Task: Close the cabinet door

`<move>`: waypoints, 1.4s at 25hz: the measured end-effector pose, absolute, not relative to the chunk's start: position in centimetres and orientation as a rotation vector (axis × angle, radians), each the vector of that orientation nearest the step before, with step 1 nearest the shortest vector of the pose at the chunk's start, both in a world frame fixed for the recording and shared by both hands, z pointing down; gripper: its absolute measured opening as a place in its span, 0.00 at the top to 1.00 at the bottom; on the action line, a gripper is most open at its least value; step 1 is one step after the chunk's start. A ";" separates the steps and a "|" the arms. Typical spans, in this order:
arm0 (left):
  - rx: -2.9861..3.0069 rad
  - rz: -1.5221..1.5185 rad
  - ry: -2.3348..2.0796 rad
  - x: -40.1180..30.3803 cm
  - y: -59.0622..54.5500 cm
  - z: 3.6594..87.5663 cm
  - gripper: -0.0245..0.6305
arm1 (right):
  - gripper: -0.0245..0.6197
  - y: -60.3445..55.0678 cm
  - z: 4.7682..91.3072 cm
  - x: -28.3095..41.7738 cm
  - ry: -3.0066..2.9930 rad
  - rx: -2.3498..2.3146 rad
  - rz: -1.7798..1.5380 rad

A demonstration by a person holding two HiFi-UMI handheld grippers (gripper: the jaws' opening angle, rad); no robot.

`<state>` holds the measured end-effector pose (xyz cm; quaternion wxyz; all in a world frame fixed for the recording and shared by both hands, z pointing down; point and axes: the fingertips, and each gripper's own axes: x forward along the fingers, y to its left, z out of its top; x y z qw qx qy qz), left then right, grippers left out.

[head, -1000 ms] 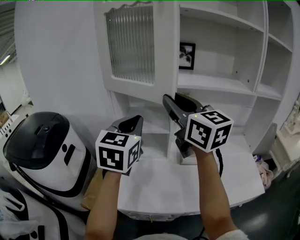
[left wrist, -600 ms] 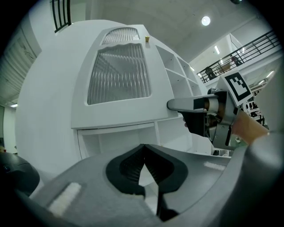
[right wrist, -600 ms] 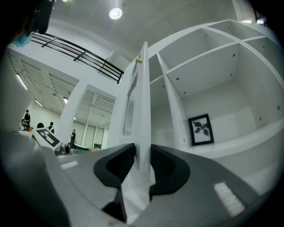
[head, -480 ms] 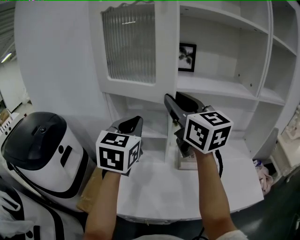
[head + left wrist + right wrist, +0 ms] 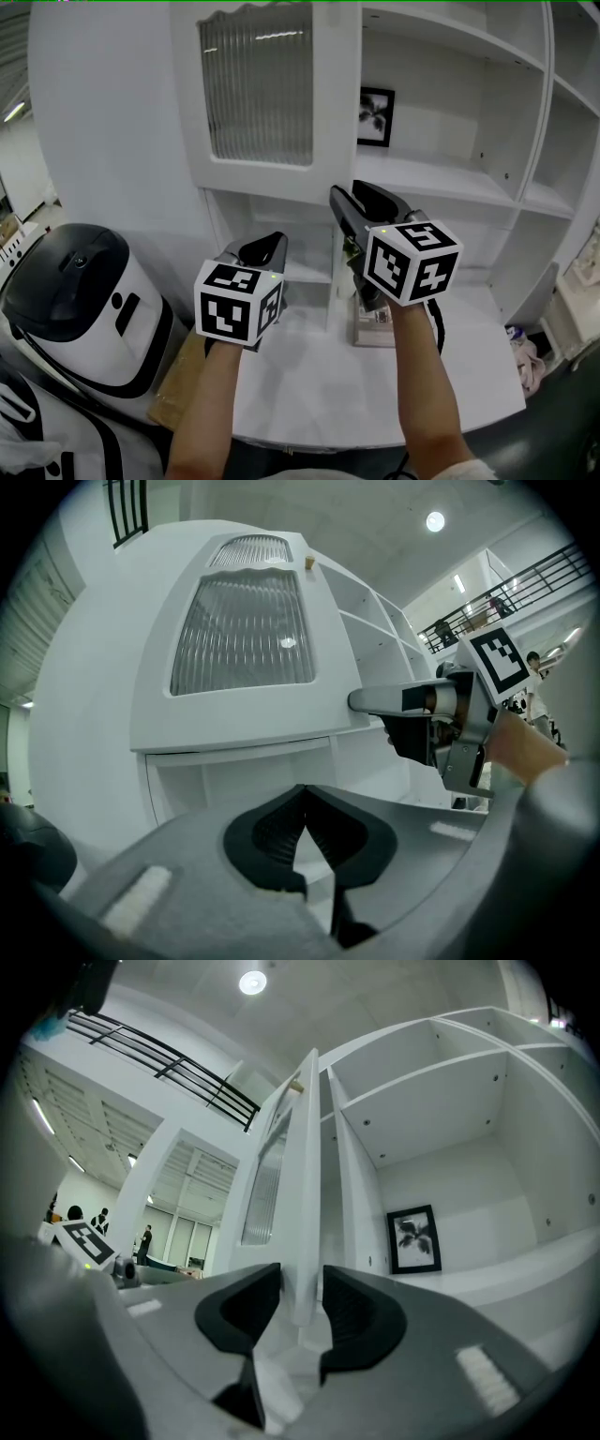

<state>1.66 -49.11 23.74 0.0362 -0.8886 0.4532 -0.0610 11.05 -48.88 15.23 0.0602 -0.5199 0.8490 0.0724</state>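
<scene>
**Step in hand: release of the door edge before the closing push**

1. Position of the workpiece. The cabinet door (image 5: 258, 94), with its ribbed glass panel, lies at 11 o'clock in the head view. It stands ajar. In the right gripper view it is seen edge-on (image 5: 302, 1194), and a narrow gap is seen at its 3 o'clock side between it and the upright of the cabinet (image 5: 450, 169). The door is therefore judged not yet closed.

2. Right gripper (image 5: 354, 202). The lower corner of the door's free edge is straddled by the jaws (image 5: 302, 1297). The jaws have just been opening. The edge is seen between the pads, but no firm clamping is made out, so the gripper is treated as released around the edge.

3. Left gripper (image 5: 262, 246). It is held at 7 o'clock of the right gripper, below the door and apart from it. Its jaws (image 5: 305, 794) are pressed together with nothing between them.

4. Next move (judgement). The right gripper should be drawn back clear of the edge, so that it is not trapped between door and frame. The door face should then be pressed toward the cabinet until the gap is gone. A flat, steady push near the free edge is called for. The glass panel should be avoided as a contact surface.
</scene>
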 end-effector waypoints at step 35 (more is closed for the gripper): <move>-2.701 -0.171 1.513 0.5 -51.7 23.6 0.96 | 0.73 -54.3 15.3 12.9 2.542 -1.620 0.188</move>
